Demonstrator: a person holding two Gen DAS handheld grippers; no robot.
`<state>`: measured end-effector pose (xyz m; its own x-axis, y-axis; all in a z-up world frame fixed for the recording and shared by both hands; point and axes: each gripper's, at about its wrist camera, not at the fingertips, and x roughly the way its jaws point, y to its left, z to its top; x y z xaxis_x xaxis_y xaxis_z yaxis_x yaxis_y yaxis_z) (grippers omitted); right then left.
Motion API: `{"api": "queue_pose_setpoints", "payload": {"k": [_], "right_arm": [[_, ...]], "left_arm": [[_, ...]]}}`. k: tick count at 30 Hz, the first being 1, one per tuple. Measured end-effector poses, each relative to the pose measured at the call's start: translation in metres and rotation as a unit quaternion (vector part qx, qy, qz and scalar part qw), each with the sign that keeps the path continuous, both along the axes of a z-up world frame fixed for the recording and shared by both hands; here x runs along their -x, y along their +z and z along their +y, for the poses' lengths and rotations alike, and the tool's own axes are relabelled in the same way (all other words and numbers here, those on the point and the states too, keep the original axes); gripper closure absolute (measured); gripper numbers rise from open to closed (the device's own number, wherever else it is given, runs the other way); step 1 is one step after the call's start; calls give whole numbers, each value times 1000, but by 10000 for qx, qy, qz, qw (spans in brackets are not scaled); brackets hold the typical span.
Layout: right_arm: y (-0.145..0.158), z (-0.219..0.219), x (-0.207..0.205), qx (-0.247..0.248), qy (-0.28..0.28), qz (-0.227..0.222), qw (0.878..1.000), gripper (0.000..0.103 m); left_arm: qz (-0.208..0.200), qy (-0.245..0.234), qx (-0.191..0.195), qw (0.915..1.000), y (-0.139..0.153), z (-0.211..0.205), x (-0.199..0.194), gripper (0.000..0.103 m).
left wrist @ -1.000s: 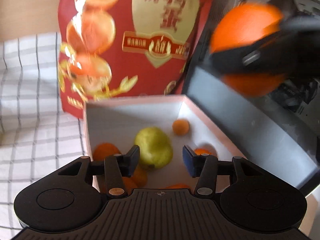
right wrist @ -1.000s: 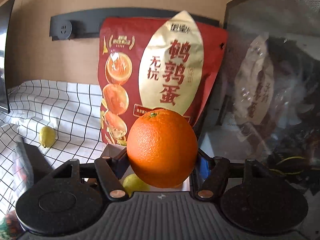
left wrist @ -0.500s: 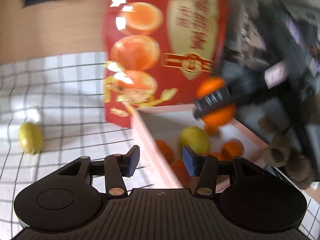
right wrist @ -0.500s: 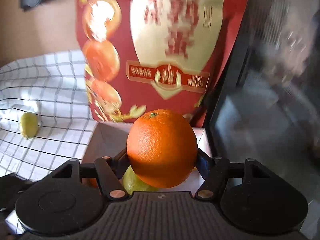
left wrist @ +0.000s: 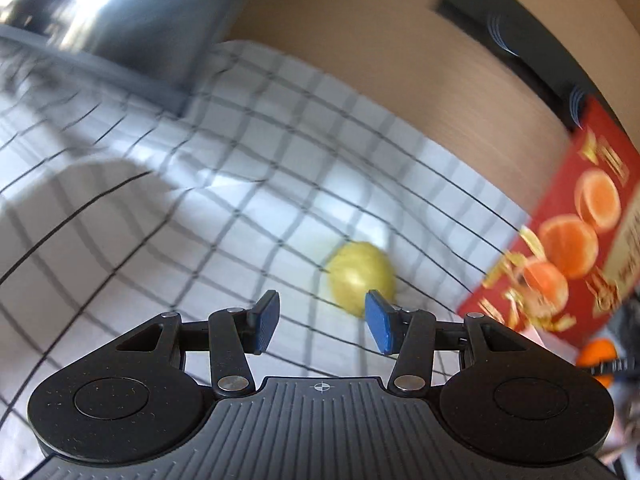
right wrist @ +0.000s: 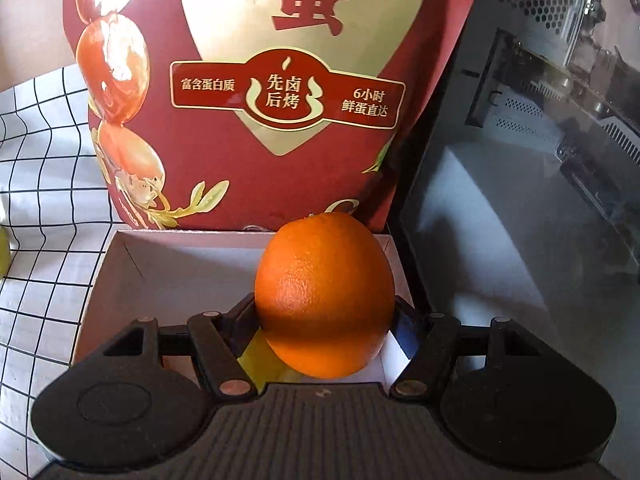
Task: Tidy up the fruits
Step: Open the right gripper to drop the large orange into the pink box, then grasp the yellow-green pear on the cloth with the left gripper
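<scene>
My right gripper (right wrist: 325,320) is shut on a large orange (right wrist: 324,296) and holds it over the open white box (right wrist: 120,280). A yellow-green fruit (right wrist: 252,360) shows in the box just under the orange. In the blurred left wrist view, my left gripper (left wrist: 322,322) stands open with nothing between its blue pads. A yellow-green fruit (left wrist: 358,272) lies on the checked cloth (left wrist: 200,220) just beyond the right pad. The orange (left wrist: 598,354) in the other gripper peeks in at the far right edge.
A tall red snack bag (right wrist: 248,92) stands upright behind the box and shows at the right of the left wrist view as the red bag (left wrist: 572,240). A dark glass-fronted case (right wrist: 540,160) rises right of the box. Another greenish fruit (right wrist: 3,252) sits at the left edge.
My left gripper swung left, away from the box, and now faces the lone fruit on the cloth. My right gripper came down and forward with the orange, over the box.
</scene>
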<state>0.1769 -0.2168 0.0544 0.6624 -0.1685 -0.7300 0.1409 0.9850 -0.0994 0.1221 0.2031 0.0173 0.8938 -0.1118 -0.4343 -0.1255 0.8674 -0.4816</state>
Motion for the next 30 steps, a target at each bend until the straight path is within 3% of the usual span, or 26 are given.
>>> {"api": "queue_pose_setpoints", "payload": {"k": [6,13,21,25,29,30], "right_arm": [[24,24,11,-171,420,-80,9989,29],[58,37,78,-340,1146,-390,9921,22],[11,35,197,-260,1979,-531,9784,22],[-14,29,214,-332,1950,-592,9784,22],[-31,34,228,193,1998,-1090,9736,22],[-35,34,230,211,2062,-1156,9714,22]], "left_arm": [[-6,27,-6,10000,0,4,-1,51],[-1,-141,-79,9999,-6,-1,-1,51],[-27,-392,-115,9992,-4,-27,-21,51],[114,-209,-606,9979,9,-47,-53,51],[348,-70,-1055,9938,12,-61,-82,51],[448,-58,-1206,9917,11,-65,-87,46]]}}
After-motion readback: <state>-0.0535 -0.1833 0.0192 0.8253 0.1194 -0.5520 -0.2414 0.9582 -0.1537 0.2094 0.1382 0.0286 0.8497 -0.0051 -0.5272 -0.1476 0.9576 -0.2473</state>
